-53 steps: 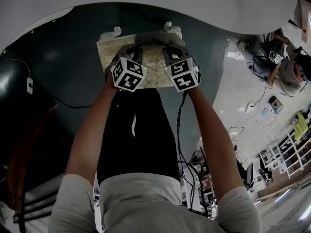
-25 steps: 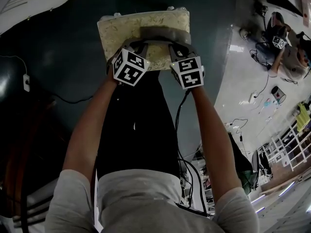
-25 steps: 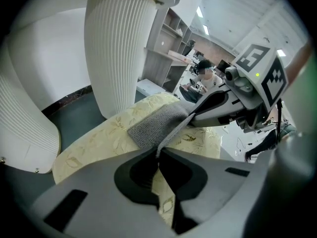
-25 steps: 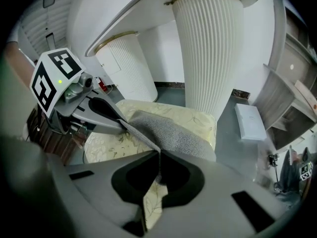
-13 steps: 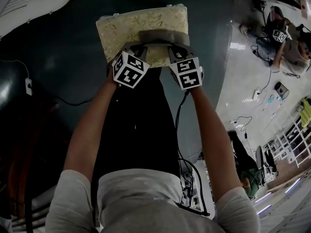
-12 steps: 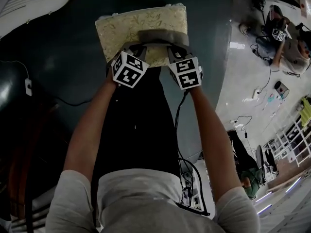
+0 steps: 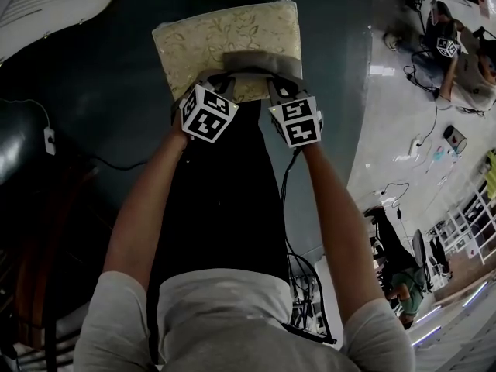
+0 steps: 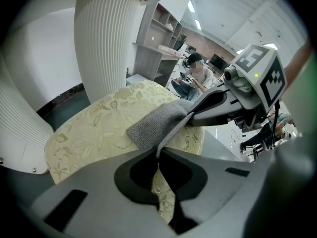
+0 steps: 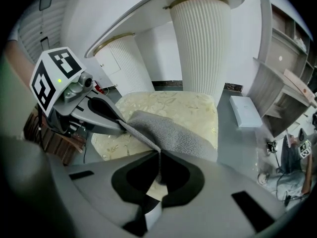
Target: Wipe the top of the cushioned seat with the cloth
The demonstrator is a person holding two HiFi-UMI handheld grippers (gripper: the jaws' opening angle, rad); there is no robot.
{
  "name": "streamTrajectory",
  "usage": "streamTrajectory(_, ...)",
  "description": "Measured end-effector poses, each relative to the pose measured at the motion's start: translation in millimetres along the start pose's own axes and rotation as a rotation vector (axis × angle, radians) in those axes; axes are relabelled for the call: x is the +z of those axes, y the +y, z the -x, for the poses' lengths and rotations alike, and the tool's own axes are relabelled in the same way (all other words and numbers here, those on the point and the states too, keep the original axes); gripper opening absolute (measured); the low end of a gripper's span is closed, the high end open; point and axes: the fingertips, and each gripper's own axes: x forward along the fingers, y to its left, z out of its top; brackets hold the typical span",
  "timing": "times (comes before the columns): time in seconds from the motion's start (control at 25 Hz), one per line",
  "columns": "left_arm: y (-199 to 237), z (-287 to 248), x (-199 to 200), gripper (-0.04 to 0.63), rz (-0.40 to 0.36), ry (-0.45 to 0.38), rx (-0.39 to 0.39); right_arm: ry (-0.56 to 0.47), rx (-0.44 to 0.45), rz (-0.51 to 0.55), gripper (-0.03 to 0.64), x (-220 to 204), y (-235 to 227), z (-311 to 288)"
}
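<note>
Dark grey-green floor (image 7: 93, 91) surrounds the seat (image 7: 194, 41) in the head view; paler flooring with cables and shelving lies to the right.

**Head view.** The seat stands directly ahead of the person, its pale leaf-patterned top facing up. A grey cloth (image 7: 260, 59) lies on the near right part of that top. The left gripper (image 7: 221, 77) and right gripper (image 7: 277, 80) sit side by side at the cloth's near edge, both angled downward. Judgement: gripping one edge at two points keeps the cloth spread and pressed flat while it is drawn over the cushion.

**Left gripper view.** The jaws are nearly together, clamped on a thin corner of the cloth. From there the cloth stretches across the cushion to the right gripper's jaws. A white fluted column (image 8: 106, 38) rises behind the seat.

**Right gripper view.** The jaws are likewise narrow, pinching the other near corner. The cloth lies on the cushion just beyond. The far and left parts of the top are uncovered; judgement: wiping is under way, not complete.

**Writing.** The cubes (image 7: 208, 112) carry only black-and-white square markers. No brand, label or legible wording is found on the seat or cloth.
</note>
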Motion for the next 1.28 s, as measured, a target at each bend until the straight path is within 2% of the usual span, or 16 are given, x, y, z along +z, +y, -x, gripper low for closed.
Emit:
streamTrajectory(0.72,-34,-5,-21,0.021,-0.031,0.039,-0.015,0.025,-0.002,-0.075,0.018,-47,15,13)
streamTrajectory(0.84,-44,-6,-25,0.021,-0.038,0.051,-0.030,0.034,-0.003,-0.097,0.018,-58,15,16)
streamTrajectory(1.04,-64,-9,-38,0.021,0.002,0.107,-0.093,0.067,-0.011,-0.129,0.018,-74,13,16)
streamTrajectory(1.16,-79,-14,-43,0.021,-0.021,0.146,-0.105,0.086,-0.011,-0.143,0.018,-85,8,17)
streamTrajectory(1.28,-80,-19,-34,0.021,-0.032,0.151,-0.115,0.091,-0.016,-0.145,0.018,-86,0,20)
